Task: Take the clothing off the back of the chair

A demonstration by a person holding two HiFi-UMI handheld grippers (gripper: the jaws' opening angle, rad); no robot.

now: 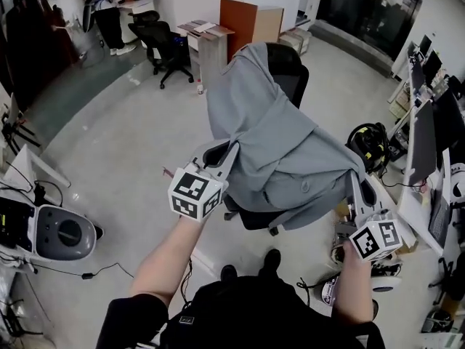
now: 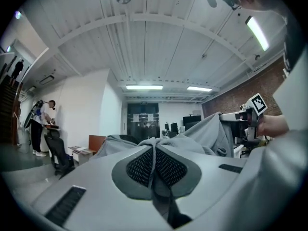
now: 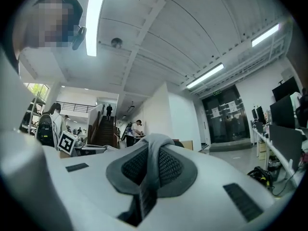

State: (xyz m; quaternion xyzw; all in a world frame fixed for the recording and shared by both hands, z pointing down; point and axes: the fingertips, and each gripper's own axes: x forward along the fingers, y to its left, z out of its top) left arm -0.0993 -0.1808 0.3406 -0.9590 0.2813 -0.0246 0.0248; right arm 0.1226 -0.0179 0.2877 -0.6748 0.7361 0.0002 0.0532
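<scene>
Head view: the grey garment [image 1: 276, 144] is draping over the chair [image 1: 290, 67] back, with the left gripper [image 1: 227, 155] and right gripper [image 1: 357, 195] holding its near edges. Left gripper view: jaws are clamping thin cloth. Right gripper view: jaws are pinching a thicker fold. The fabric looks soft and light, so edge grips likely suit it.

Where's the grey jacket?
Head view, centre: the jacket lies over the black chair, its near corners pinched by the left gripper and the right gripper.
</scene>
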